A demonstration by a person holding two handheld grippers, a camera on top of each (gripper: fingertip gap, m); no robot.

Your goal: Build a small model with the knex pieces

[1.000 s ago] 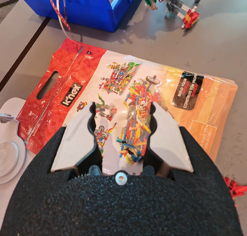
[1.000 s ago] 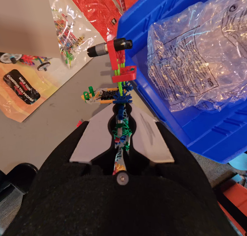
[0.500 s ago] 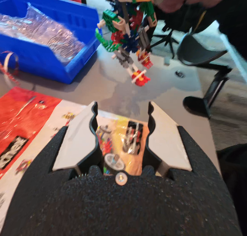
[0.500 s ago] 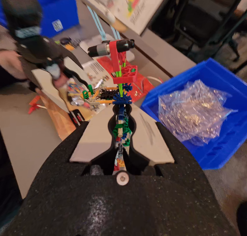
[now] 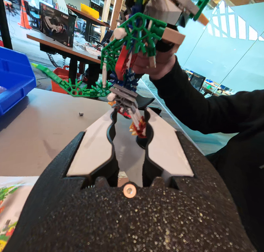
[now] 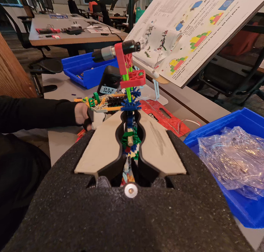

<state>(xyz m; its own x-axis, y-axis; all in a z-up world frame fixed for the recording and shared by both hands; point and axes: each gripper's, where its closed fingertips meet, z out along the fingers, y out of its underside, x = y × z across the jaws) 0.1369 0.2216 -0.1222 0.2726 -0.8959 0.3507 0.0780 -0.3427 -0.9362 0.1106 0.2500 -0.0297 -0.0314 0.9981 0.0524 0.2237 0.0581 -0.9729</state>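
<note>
While a second ago it hung over the printed bag, the left gripper (image 5: 129, 121) now gapes beneath the toy model (image 6: 129, 133) clamped aloft in the right gripper (image 6: 130, 116).

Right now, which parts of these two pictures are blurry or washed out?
Left wrist view: the toy model near the top edge is motion-smeared, the background behind it overexposed. Right wrist view: sharper overall, with glare on the clear plastic bag and soft room edges.
</note>
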